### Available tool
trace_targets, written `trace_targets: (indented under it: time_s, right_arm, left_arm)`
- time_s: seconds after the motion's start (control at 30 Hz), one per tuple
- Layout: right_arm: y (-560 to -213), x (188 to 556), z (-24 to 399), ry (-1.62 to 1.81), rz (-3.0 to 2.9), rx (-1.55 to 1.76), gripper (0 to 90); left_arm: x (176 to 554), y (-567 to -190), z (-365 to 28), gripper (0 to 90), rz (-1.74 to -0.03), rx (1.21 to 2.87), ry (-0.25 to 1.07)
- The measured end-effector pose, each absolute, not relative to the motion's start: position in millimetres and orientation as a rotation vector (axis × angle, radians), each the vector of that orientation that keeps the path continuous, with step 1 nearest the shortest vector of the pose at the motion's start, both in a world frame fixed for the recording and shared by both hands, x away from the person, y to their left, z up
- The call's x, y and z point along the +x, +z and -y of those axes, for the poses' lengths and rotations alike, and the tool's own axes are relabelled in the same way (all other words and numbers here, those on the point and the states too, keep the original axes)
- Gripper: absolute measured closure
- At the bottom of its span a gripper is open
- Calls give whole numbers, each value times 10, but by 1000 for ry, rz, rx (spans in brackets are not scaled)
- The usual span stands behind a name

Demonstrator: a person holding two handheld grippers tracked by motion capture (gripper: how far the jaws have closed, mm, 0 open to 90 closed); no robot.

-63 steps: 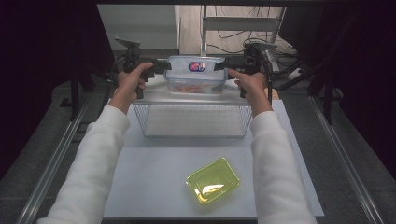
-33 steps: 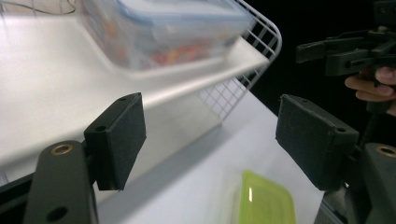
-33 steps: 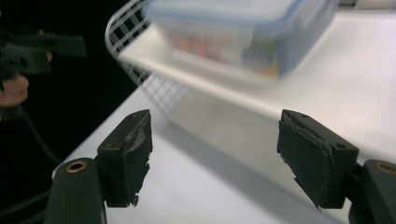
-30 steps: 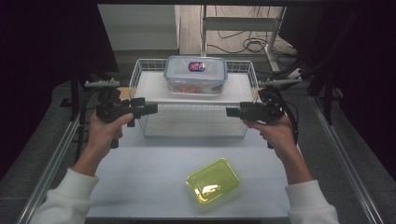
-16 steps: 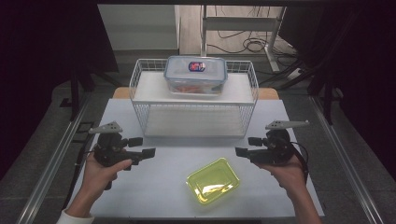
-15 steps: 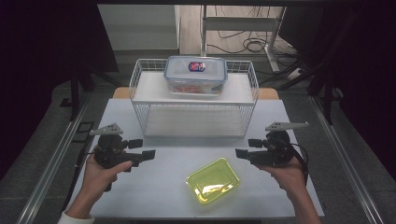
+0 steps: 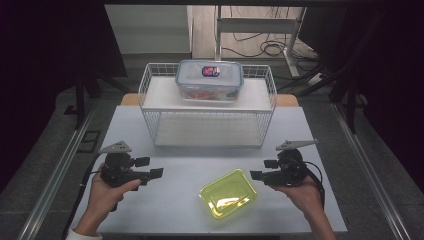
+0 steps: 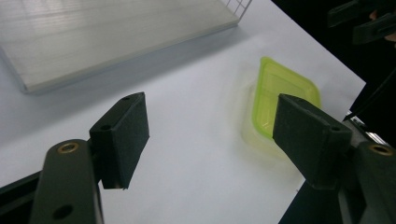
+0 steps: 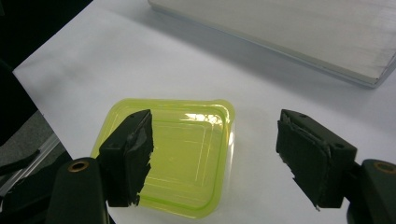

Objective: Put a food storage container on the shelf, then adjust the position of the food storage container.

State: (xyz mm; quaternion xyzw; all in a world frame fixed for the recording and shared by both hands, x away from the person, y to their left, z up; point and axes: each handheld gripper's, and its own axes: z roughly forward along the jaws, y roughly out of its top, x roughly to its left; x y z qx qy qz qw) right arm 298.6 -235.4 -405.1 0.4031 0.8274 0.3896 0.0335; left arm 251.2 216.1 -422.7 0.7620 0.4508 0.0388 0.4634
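Yellow-green translucent plastic tray (image 7: 228, 194) lies on the white table (image 7: 180, 210) between the left gripper (image 7: 149, 168) and right gripper (image 7: 259, 169), both gaping wide, holding nothing.

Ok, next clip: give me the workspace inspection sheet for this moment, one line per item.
Surface: white tabletop, bare apart from the items below.
Job's things: yellow-green container, open and empty, lying flat on the table between the two grippers.
Clutter: white wire rack at the back; a clear lidded box with a sticker on its lid stands on its upper shelf.
Grippers: left gripper and right gripper both open, holding nothing, jaws pointed inward at the container, not touching it.
Cables: one trails from each gripper; more lie on the floor beyond the table.
Surroundings: grey floor, metal rails beside the table, dark curtains.
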Motion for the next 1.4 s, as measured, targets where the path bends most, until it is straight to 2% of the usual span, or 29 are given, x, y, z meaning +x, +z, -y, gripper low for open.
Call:
trace_targets:
  time_s: [0.43,0.53,0.77,0.8,0.83,1.17,1.27,1.4]
  right_arm:
    - [-4066,2954,2318,1162,-2588,1190,304]
    - [-4107,2930,2302,1138,-2619,1176,338]
    - [-4205,2899,2248,1066,-2727,1113,543]
    - [-4205,2899,2248,1066,-2727,1113,543]
    - [-4212,2866,2216,1049,-2758,1072,601]
    - [-4288,2644,1988,976,-2909,906,844]
    - [-4352,2579,1909,937,-2966,861,887]
    - [-4426,2522,1774,880,-3033,790,894]
  left_arm:
    - [2503,-4313,-2172,269,-1117,1893,98]
    - [2515,-4346,-2177,268,-1121,1896,97]
    - [2551,-4462,-2185,266,-1126,1914,89]
    - [2551,-4462,-2185,265,-1126,1914,89]
    - [2565,-4481,-2178,265,-1130,1921,98]
    - [2611,-4538,-2106,262,-1118,1950,84]
    - [2621,-4549,-2096,262,-1121,1956,82]
    - [2622,-4558,-2090,261,-1121,1958,80]
